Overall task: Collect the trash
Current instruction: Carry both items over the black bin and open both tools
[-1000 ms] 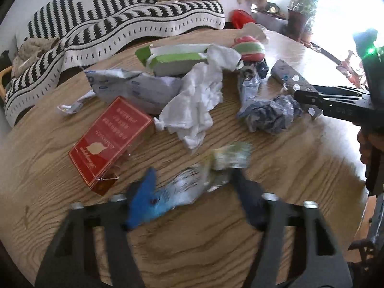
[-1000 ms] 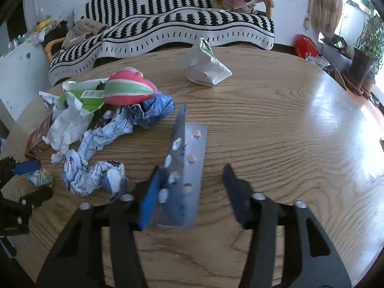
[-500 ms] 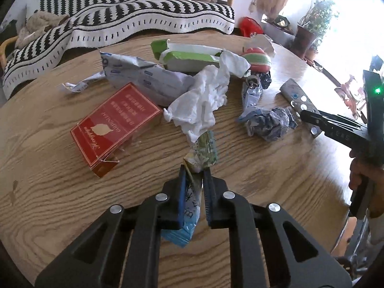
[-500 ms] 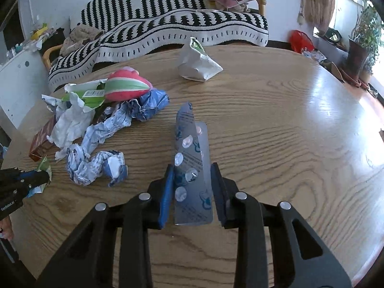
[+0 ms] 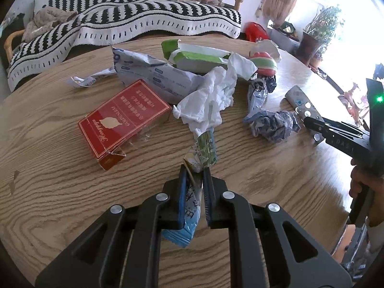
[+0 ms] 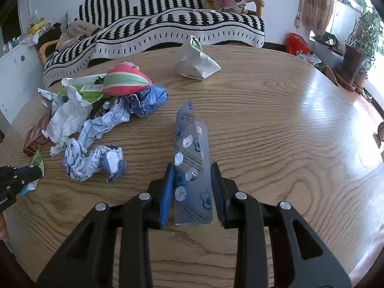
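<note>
My left gripper [image 5: 195,171] is shut on a crumpled snack wrapper [image 5: 204,148], green and white at its far end and blue below the jaws, just above the round wooden table [image 5: 60,168]. My right gripper [image 6: 192,168] is shut on a silver pill blister strip [image 6: 190,165], which stands on edge between the pads; from the left wrist view the same strip [image 5: 303,104] pokes out of the right gripper [image 5: 309,121]. Other trash lies nearby: a red carton [image 5: 122,122], a white tissue [image 5: 211,98] and a crumpled blue-and-white wrapper [image 6: 92,158].
A green-and-white pack [image 5: 196,56], a printed white bag [image 5: 153,76], a red-and-green striped ball [image 6: 126,80] and a folded white wrapper [image 6: 198,63] lie farther back. A striped sofa [image 6: 168,31] stands behind the table. A person's hand [image 5: 360,182] holds the right gripper.
Both grippers closed: the left on the snack wrapper, the right on the blister strip, which turned up onto its edge. The left gripper rolled slightly.
</note>
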The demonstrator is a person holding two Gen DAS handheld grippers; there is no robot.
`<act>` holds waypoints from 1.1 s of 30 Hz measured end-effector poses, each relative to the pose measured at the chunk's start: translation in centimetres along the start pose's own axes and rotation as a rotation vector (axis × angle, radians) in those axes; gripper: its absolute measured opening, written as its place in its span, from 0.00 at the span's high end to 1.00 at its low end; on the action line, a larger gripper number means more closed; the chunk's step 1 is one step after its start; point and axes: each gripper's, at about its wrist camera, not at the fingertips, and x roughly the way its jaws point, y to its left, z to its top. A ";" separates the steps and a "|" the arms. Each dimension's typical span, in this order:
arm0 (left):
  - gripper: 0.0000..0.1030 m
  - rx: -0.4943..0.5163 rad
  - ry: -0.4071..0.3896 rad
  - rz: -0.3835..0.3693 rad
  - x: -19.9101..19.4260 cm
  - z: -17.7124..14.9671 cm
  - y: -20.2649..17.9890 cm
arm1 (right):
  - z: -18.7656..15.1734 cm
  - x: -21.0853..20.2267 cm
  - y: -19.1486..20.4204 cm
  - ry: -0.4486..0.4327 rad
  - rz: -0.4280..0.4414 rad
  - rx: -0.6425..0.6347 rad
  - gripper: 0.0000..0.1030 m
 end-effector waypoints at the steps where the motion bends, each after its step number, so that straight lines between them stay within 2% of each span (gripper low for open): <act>1: 0.89 -0.001 -0.001 0.001 -0.1 -0.1 0.0 | 0.0 0.0 0.0 0.000 0.000 0.004 0.70; 6: 0.89 -0.011 -0.018 0.001 -1.0 0.0 -0.2 | -0.6 -1.0 -0.3 -0.034 0.040 0.063 0.70; 9: 0.89 -0.009 -0.068 -0.019 -2.8 -0.3 -1.3 | -1.1 -4.6 -0.1 -0.084 0.083 0.075 0.70; 12: 0.89 -0.028 -0.117 -0.094 -5.1 -0.8 -3.7 | -1.6 -9.6 -0.7 -0.149 0.105 0.080 0.70; 14: 0.89 -0.033 -0.140 -0.189 -6.8 -1.4 -6.4 | -2.5 -13.6 -2.0 -0.192 0.112 0.096 0.70; 18: 0.89 0.008 -0.118 -0.304 -8.9 -3.0 -12.8 | -6.1 -20.0 -5.2 -0.235 0.111 0.152 0.70; 21: 0.89 0.045 -0.046 -0.366 -8.7 -5.5 -18.7 | -10.4 -23.0 -8.5 -0.220 0.087 0.200 0.70; 23: 0.89 0.070 0.020 -0.391 -7.3 -7.0 -21.6 | -13.5 -23.0 -10.7 -0.162 0.093 0.257 0.70; 26: 0.88 0.143 0.220 -0.434 -2.3 -10.0 -26.5 | -18.4 -20.6 -13.9 -0.033 0.116 0.388 0.70; 29: 0.89 0.201 0.362 -0.366 2.9 -13.2 -29.4 | -23.5 -16.5 -16.3 0.110 0.120 0.510 0.70; 33: 0.89 0.208 0.498 -0.278 8.4 -17.0 -30.0 | -28.1 -11.3 -18.1 0.257 0.102 0.611 0.70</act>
